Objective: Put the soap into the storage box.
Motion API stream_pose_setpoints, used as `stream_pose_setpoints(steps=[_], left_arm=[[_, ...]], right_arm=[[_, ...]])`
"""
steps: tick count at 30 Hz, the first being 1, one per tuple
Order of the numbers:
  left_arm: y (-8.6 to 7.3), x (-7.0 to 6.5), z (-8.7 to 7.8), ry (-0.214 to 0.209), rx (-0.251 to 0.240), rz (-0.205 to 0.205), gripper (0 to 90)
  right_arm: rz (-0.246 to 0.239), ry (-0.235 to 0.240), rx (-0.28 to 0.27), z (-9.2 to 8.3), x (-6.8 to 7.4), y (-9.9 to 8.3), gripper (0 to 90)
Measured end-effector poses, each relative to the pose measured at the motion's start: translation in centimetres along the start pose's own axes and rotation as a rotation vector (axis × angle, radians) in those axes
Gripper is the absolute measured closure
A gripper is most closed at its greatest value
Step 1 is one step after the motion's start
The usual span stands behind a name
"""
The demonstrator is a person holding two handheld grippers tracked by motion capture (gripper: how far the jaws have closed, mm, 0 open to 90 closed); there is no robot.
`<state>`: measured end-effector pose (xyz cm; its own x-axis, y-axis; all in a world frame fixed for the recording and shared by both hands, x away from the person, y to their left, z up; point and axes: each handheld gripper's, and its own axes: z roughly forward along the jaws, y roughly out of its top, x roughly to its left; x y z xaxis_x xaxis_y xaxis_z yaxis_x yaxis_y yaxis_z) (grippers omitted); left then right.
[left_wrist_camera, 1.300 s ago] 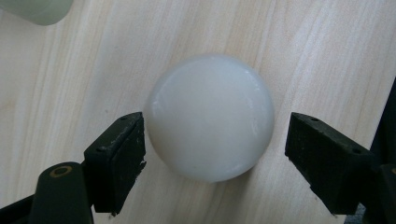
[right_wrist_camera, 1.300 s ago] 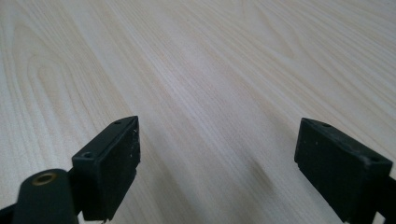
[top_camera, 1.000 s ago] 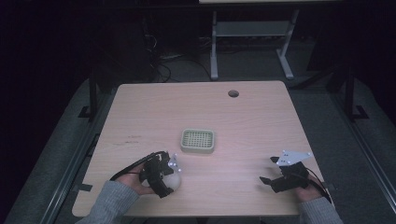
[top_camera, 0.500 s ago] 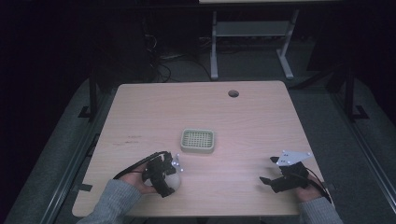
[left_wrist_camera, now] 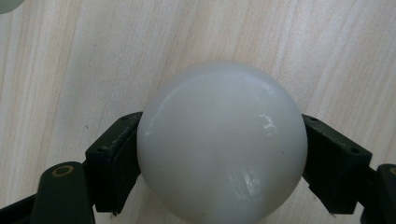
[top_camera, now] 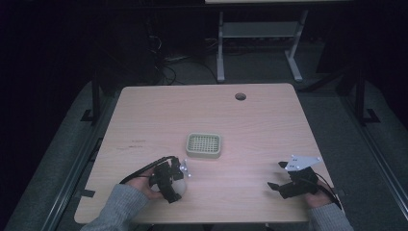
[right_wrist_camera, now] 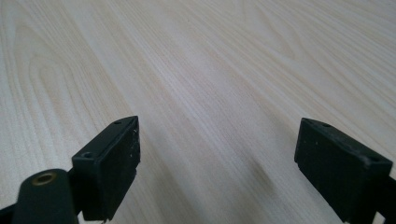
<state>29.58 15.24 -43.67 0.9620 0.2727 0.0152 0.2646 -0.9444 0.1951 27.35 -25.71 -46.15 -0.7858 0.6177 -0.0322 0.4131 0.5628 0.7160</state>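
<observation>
While the left gripper (left_wrist_camera: 219, 158) clamps a smooth white ball (left_wrist_camera: 222, 142), which could squirt out sideways, the right gripper (right_wrist_camera: 219, 163) hangs wide open, empty.

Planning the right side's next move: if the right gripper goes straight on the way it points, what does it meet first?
Probably nothing: the right gripper, jaws open, faces bare table as far as its own view shows. Depth is unclear.

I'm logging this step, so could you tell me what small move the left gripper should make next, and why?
Probably carry the white ball toward the small slotted tray: the left gripper has both jaws against its sides, and the tray sits just ahead of it.
</observation>
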Motion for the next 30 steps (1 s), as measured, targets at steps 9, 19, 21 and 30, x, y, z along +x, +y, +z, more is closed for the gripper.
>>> stream_pose_setpoints(steps=[9,19,21,30], left_arm=[[0.34,0.13,0.39,-0.009,0.013,0.003,23.2],[0.30,0.10,0.36,-0.010,0.015,0.000,23.9],[0.23,0.01,0.31,-0.014,0.021,-0.005,24.0],[-0.16,-0.03,0.11,-0.038,0.032,0.008,24.3]], right_arm=[[-0.006,0.002,-0.004,0.01,-0.11,-0.05,13.7],[-0.006,0.003,-0.007,0.00,-0.07,-0.04,13.7],[-0.005,0.003,-0.006,0.01,-0.05,-0.04,13.6],[-0.007,-0.003,-0.005,-0.05,-0.11,-0.07,13.6]])
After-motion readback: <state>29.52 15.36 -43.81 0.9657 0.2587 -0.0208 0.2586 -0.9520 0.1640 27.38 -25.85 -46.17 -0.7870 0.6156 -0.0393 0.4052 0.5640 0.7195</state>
